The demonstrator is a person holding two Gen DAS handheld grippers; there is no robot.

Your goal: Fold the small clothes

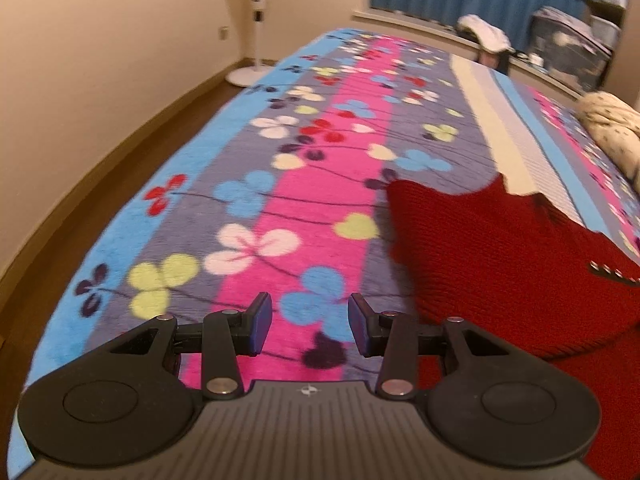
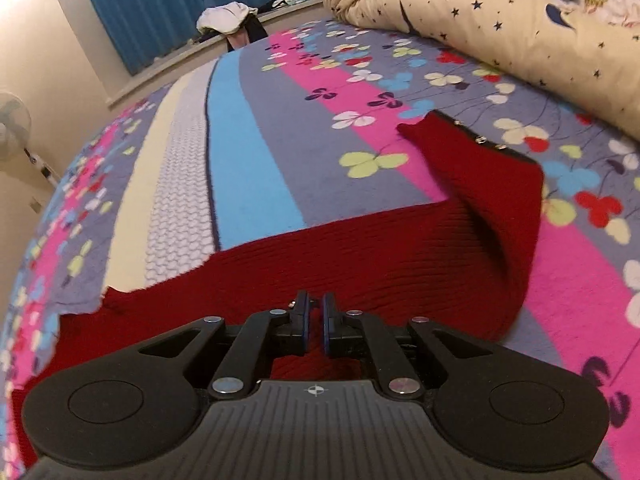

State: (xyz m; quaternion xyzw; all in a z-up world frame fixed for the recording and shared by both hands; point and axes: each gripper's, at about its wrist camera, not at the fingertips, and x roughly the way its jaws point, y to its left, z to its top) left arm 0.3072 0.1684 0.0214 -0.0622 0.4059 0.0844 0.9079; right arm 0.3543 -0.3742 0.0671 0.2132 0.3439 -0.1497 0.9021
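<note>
The red knit garment (image 2: 360, 256) lies spread on the flowered fleece blanket (image 2: 256, 168) directly under and ahead of the right gripper (image 2: 316, 326), its body running across that view from about eight o'clock to three o'clock; one part, a sleeve or a front edge, is turned up and reaches toward one o'clock, with a row of small metal snaps (image 2: 480, 140) along its dark edge; the right gripper's jaws stand at a narrow slit, and I cannot tell whether a pinch of knit sits between the pads; the left gripper (image 1: 310, 330) stands half open over bare blanket, holding nothing, with the garment just beside it from about two to four o'clock; so the right hand is plainly the nearer; the knit is ribbed, thick and limp, likely to sag and stretch when lifted; the blanket is plush and may drag against it; a star-printed quilt (image 2: 500, 28) lies heaped at about one o'clock, well apart.
</note>
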